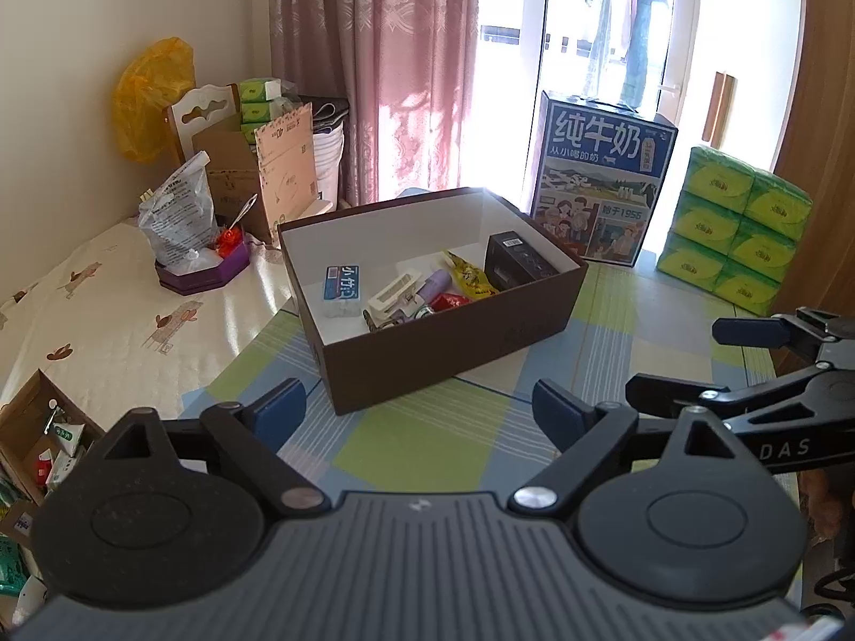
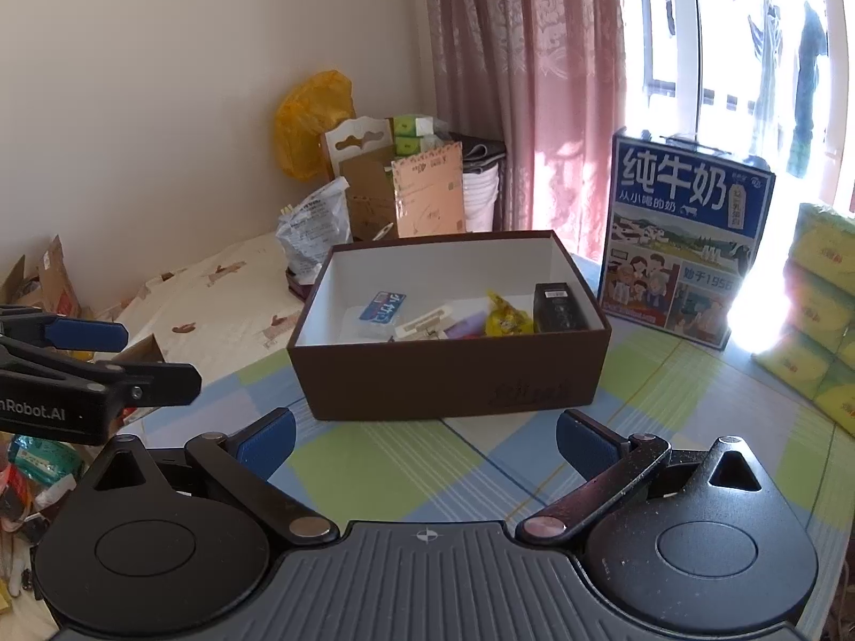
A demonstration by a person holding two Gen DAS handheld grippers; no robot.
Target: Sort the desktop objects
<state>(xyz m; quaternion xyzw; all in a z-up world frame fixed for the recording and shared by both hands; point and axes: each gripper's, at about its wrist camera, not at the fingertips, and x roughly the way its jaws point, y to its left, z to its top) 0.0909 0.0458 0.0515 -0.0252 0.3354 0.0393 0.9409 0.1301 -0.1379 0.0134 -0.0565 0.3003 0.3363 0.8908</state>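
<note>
Left gripper (image 1: 419,414): jaws spread wide and holding nothing, hovering low over the checked tablecloth (image 1: 427,443), just short of the brown box (image 1: 454,352).
Right gripper (image 2: 425,440): likewise released, blue pads (image 2: 267,446) well apart, poised above the cloth in front of the same box; it also shows at the right edge of the left wrist view.
Brown box: open-topped, white inside, standing on the table between both grippers and the window.
Box contents: a blue-and-white packet (image 1: 342,283) to the left, a cream plastic clip (image 1: 390,291) and a purple item (image 1: 435,286) in the middle, a red wrapper (image 1: 449,301), a yellow snack bag (image 1: 470,275), and a black carton (image 1: 515,262) against the right wall.
Behind the box: a blue milk carton case (image 1: 598,181) stands upright by the sunlit window.
Right of it: stacked green tissue packs (image 1: 732,229).
Left side: a purple tray (image 1: 206,272) with a plastic bag on a beige cloth.
</note>
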